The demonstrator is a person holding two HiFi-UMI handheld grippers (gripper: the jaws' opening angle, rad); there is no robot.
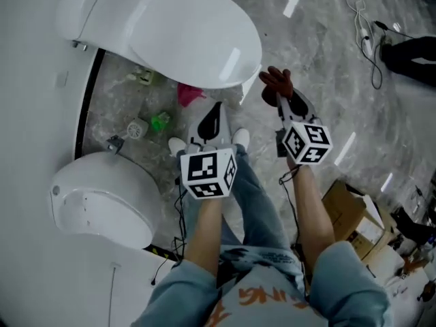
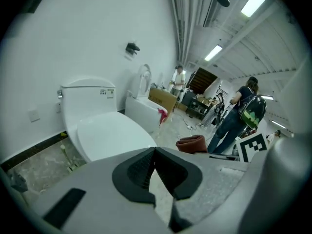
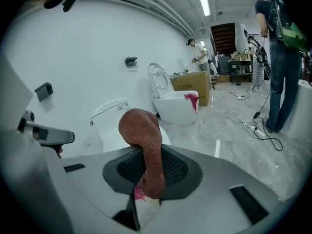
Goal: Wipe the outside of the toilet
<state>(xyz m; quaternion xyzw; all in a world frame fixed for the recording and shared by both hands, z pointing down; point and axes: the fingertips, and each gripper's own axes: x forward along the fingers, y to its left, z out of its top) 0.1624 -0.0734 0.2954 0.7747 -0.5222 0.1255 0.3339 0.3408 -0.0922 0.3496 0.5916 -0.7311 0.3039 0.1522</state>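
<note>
Right gripper (image 3: 147, 175): jaws clamped on a reddish-brown cloth (image 3: 144, 145). The cloth's free end bulges up past the jaw tips and a fold hangs down between the pads. In the head view the cloth (image 1: 277, 82) sticks out beyond the right gripper (image 1: 282, 102), over bare floor just right of the toilet's front rim.

Left gripper (image 2: 155, 152): pad tips meet, with only a thin wedge of gap behind them and nothing held. In the head view the left gripper (image 1: 216, 113) points at the near edge of the toilet (image 1: 194, 36) and sits close to the rim, not touching.

Toilet lid is down, tank to the far left against the white wall (image 2: 73, 43).

Left side: a second toilet (image 1: 102, 199) stands nearer. The strip of floor between the two holds small clutter, including a pink item (image 1: 189, 92) and a green one (image 1: 161, 121), possibly bottles or scraps; too small to tell.

Right side: open marble floor (image 1: 320, 67). A loose cable (image 1: 368, 43) lies far right, and a cardboard box (image 1: 351, 210) sits near right. A person (image 3: 275, 57) stands well off on that side.
</note>
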